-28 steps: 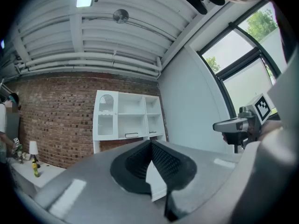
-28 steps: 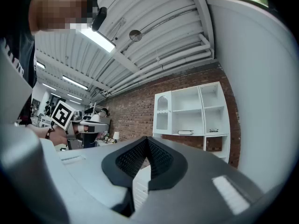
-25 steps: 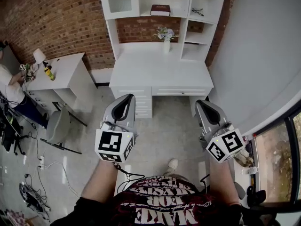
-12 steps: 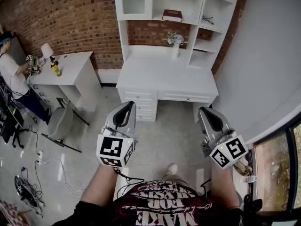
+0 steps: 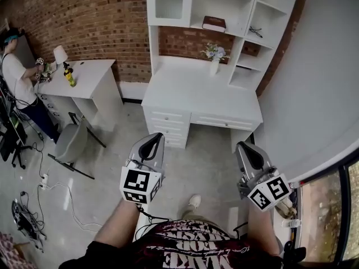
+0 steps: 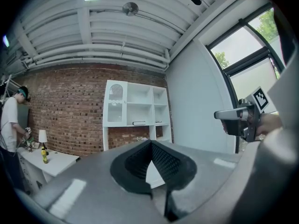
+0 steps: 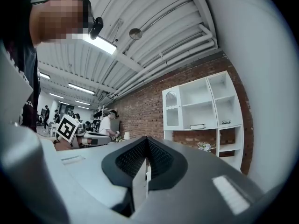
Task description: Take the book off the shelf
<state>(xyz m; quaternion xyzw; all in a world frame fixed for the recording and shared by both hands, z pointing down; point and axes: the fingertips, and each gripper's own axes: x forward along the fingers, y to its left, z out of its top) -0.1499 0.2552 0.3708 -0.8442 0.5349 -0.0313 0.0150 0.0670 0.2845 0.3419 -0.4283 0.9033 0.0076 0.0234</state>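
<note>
Nearest the camera, above the pale floor (image 5: 196, 167), the left gripper (image 5: 152, 140) and the right gripper (image 5: 245, 148) are held level, side by side. Each has its jaws closed tip to tip, with nothing between them. Beyond them, well apart from both, a white desk (image 5: 202, 97) stands against the brick wall (image 5: 101, 21), with a vase of flowers (image 5: 214, 58) at its back. Above it rises the white shelf unit (image 5: 191, 7), where the book (image 5: 213, 23) lies flat in the middle upper compartment. Far left, a second desk (image 5: 90, 80) holds a lamp (image 5: 59, 54) and a yellow bottle (image 5: 70, 78), and a person (image 5: 14, 77) stands at its far end.
</note>
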